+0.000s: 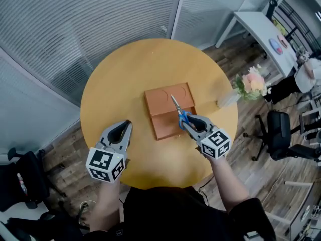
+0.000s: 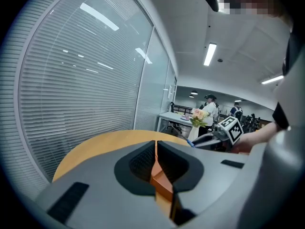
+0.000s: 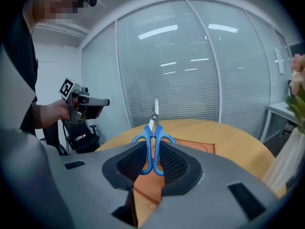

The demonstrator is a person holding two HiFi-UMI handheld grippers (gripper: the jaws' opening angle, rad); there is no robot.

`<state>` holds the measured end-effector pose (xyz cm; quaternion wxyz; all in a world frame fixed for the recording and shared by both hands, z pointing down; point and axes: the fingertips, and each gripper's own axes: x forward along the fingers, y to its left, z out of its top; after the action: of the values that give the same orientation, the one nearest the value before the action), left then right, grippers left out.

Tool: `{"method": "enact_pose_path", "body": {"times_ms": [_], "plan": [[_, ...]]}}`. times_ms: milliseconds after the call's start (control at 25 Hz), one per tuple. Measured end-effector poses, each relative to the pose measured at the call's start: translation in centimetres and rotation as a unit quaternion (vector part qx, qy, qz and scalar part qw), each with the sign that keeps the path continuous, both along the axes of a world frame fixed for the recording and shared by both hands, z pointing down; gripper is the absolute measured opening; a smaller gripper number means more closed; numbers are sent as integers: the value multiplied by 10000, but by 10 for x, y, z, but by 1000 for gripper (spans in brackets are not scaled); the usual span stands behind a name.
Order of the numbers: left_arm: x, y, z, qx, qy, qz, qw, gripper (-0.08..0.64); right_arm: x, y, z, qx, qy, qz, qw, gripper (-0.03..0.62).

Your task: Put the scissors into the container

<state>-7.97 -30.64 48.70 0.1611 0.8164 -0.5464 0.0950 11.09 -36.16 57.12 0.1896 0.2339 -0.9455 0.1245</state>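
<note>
Scissors (image 1: 179, 113), blue handles, clamped by handles in right hand-held gripper (image 1: 187, 121), blades pointing away from person. Held above right part of orange container (image 1: 159, 109) at middle of round bench (image 1: 113, 84); appear clear of it, not resting inside. Judged: pickup done, lowering and release left. Empty left hand-held gripper (image 1: 123, 127) with jaws closed together, low over bench beside container. No brand or readable writing; only black-and-white square markers (image 1: 215, 145) on gripper cubes.
</note>
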Motion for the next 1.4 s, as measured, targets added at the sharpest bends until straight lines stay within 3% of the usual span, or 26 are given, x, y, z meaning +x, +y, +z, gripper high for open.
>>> {"method": "enact_pose_path", "body": {"times_ms": [160,280,600,880,1080,1400], "plan": [[0,2,16,-161,61,-269,9995,25,4,-12,43,10,655,-508,9966,100],[1,6,23,-232,82,-410,9989,25,8,-11,76,46,1222,-964,9878,100],[-3,11,38,-395,138,-595,9974,25,0,-1,125,-44,1850,-1695,9680,100],[-3,17,45,-525,159,-576,9968,25,-4,-2,154,58,2535,-2183,9424,100],[-10,27,47,-615,137,-592,9963,25,-5,-3,170,222,3100,-2579,9148,100],[-29,37,54,-774,113,-654,9948,25,-9,-10,196,50,3711,-2676,8892,100]]}}
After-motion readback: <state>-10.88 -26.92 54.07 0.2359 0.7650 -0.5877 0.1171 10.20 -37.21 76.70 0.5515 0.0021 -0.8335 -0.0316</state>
